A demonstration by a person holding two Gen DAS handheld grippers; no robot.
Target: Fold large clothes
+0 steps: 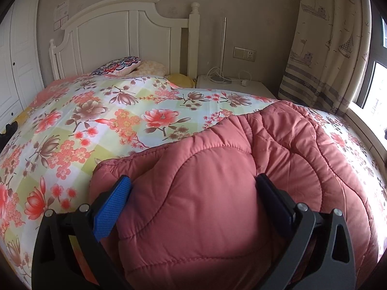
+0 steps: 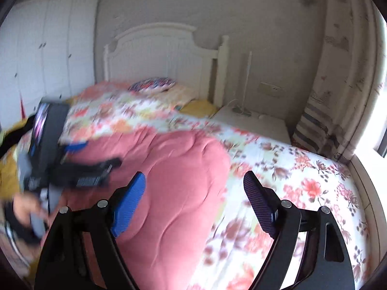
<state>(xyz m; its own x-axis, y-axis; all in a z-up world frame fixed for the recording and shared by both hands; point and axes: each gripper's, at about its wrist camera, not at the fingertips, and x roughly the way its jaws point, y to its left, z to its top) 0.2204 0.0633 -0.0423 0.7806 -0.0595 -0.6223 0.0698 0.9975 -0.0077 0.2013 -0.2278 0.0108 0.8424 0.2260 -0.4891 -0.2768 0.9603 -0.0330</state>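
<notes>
The bed (image 1: pixel 125 120) fills both views, covered by a smooth floral sheet (image 1: pixel 72 130) printed with pink and brown blossoms on pale green and white checks. Behind it stand a white panelled headboard (image 1: pixel 125 36) and, at far left, a white wardrobe (image 2: pixel 48 48); the right wrist view shows several of its doors, the left wrist view only a sliver. A ship-patterned curtain (image 1: pixel 326 48) hangs at the right, crisp in the left view and smeared in the right.

The pink quilted coat (image 1: pixel 217 193) lies on the near part of the bed, puffy, with wavy stitched seams. In the left view it bulges up between the jaws of the left gripper (image 1: pixel 193 181), which are spread wide, with the padded cloth touching both fingers; whether they are pressing it I cannot tell. Only the right view shows this gripper from outside (image 2: pixel 72 166), a blurred black tool with a blue pad resting on the coat's left part.

The right gripper (image 2: pixel 193 176) hovers wide apart, holding nothing, above the coat's right edge.

A white nightstand (image 1: pixel 241 87) carries a lamp pole (image 1: pixel 223 48) and cables. A patterned pillow (image 1: pixel 116 66) sits by the headboard.
</notes>
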